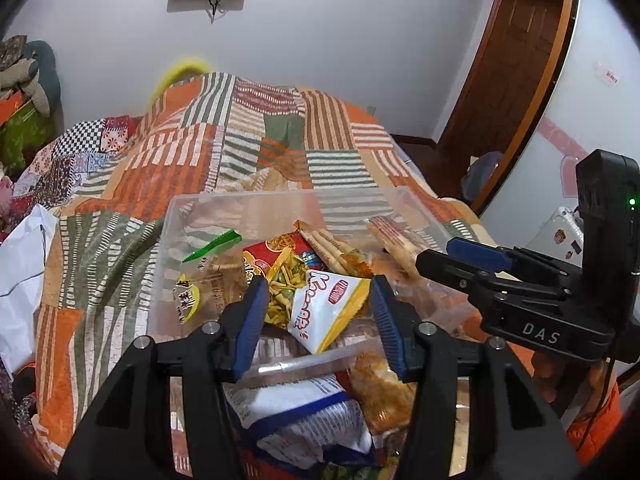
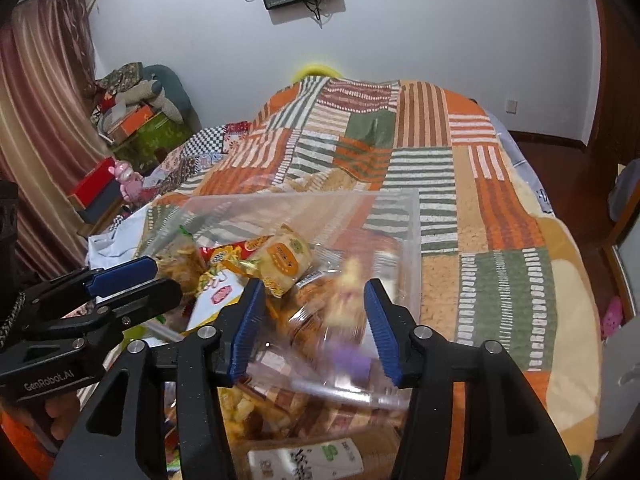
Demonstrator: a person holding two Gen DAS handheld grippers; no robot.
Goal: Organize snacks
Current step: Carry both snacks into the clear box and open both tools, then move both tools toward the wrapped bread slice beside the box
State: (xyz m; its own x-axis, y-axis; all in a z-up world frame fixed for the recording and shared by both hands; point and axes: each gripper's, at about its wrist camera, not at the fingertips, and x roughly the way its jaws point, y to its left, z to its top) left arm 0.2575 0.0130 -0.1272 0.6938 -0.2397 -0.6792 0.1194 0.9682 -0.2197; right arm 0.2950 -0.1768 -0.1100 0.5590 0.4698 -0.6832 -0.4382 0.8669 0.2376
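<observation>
A clear plastic bin (image 1: 280, 196) (image 2: 416, 224) rests on a patchwork bedspread and holds several snack packets. A white-and-yellow packet (image 1: 328, 312) lies tilted over its near rim. My left gripper (image 1: 320, 312) (image 2: 160, 280) is open around this packet, with a gap at the left pad. In the right wrist view a blurred clear packet (image 2: 340, 312) with yellow and purple print sits between the jaws of my right gripper (image 2: 314, 304) (image 1: 448, 260). Its jaws stand apart and do not pinch the packet. The two grippers are side by side over the bin's near edge.
More packets lie below the grippers outside the bin: a blue-and-white one (image 1: 304, 412) and an orange one (image 1: 384, 392). A white bag (image 1: 20, 280) lies at the left. Boxes and cushions (image 2: 136, 120) are stacked beyond the bed. A wooden door (image 1: 520, 60) stands at the right.
</observation>
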